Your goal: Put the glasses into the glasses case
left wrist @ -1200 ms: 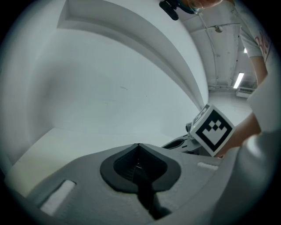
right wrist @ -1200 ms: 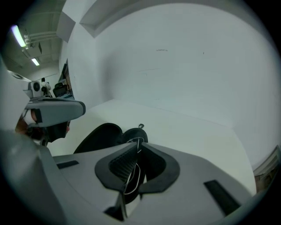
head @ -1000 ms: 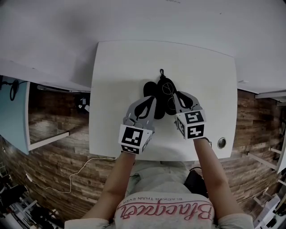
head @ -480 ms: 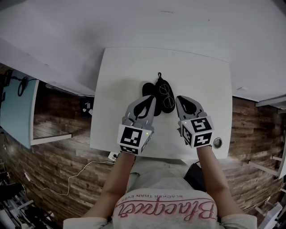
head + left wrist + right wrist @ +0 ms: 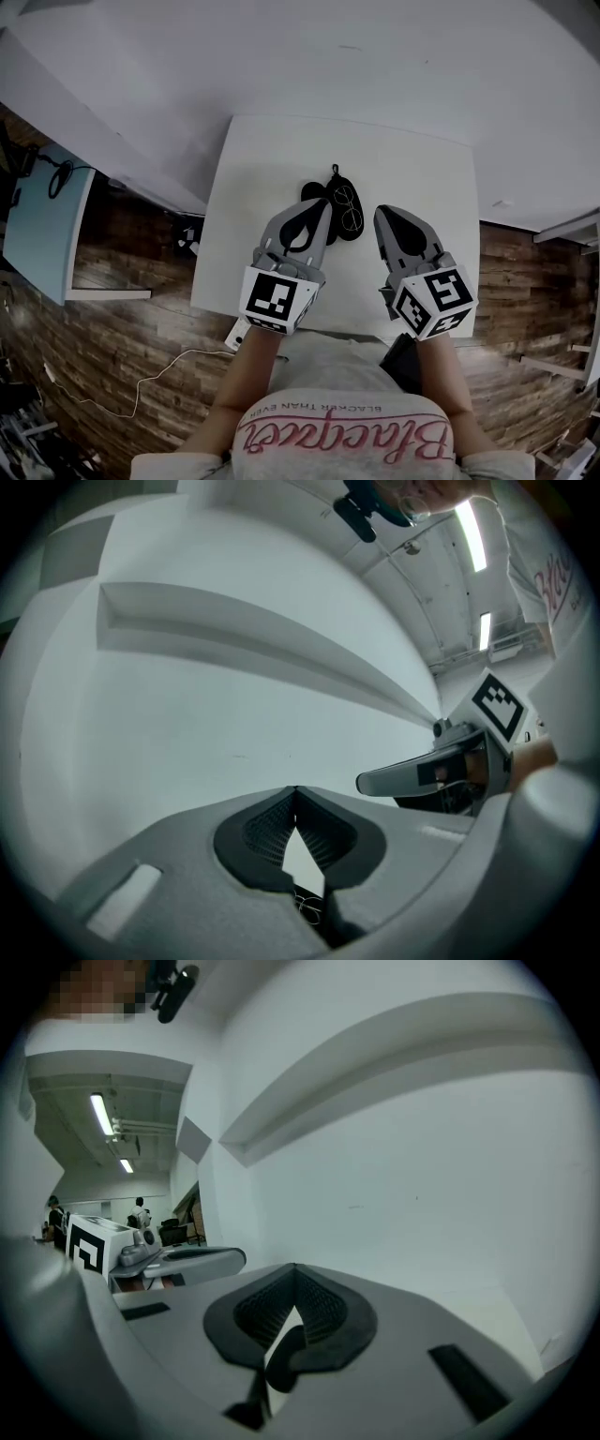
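On the white table [image 5: 272,159] in the head view lies the black glasses case [image 5: 323,199], open, with a pull tab at its far end. The wire-rimmed glasses [image 5: 349,208] rest inside its right half. My left gripper [image 5: 322,206] is shut with nothing held, and its tip hangs over the case's near left edge. My right gripper [image 5: 380,212] is also shut and empty, just right of the case and apart from it. In the left gripper view the jaws [image 5: 295,791] meet, and a bit of glasses wire [image 5: 307,907] shows below them. The right gripper view shows its jaws [image 5: 293,1269] closed against a white wall.
The table backs onto a white wall [image 5: 375,56]. Its near edge runs just under both marker cubes. Wooden floor [image 5: 112,319] lies on either side, with a teal panel [image 5: 37,225] at the left and a white cable [image 5: 141,394] on the floor.
The right gripper has drawn back off the case toward the person and to the right. The left gripper has stayed near the case's left side. The glasses remain in the open case.
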### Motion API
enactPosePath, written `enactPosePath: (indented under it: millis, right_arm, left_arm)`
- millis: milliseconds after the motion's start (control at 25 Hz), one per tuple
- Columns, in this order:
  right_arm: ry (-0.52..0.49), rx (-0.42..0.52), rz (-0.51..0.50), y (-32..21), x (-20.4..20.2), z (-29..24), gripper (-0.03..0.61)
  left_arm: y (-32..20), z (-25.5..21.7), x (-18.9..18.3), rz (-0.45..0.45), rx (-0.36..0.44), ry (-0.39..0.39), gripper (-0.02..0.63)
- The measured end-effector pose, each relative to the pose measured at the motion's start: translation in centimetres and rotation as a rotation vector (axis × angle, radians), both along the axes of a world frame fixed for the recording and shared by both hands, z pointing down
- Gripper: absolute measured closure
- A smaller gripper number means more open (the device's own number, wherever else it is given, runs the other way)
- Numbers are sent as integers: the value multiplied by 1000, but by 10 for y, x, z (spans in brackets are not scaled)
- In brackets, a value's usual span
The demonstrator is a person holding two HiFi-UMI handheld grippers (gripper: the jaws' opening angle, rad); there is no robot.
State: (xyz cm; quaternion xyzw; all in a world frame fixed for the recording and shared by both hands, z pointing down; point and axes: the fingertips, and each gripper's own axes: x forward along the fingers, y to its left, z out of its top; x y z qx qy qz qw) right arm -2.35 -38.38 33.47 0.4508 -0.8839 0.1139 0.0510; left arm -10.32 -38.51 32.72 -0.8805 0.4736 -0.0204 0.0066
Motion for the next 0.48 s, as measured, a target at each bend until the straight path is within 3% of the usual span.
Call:
enactPosePath:
  millis: [200,480]
  right_arm:
    - [-1,158,-32,21,-11,-38,571]
    - [8,242,-39,35,-17,-61,571]
  left_arm:
    - [15,-29,5,14,76,3,607]
    - [28,-47,3,8,110,21,607]
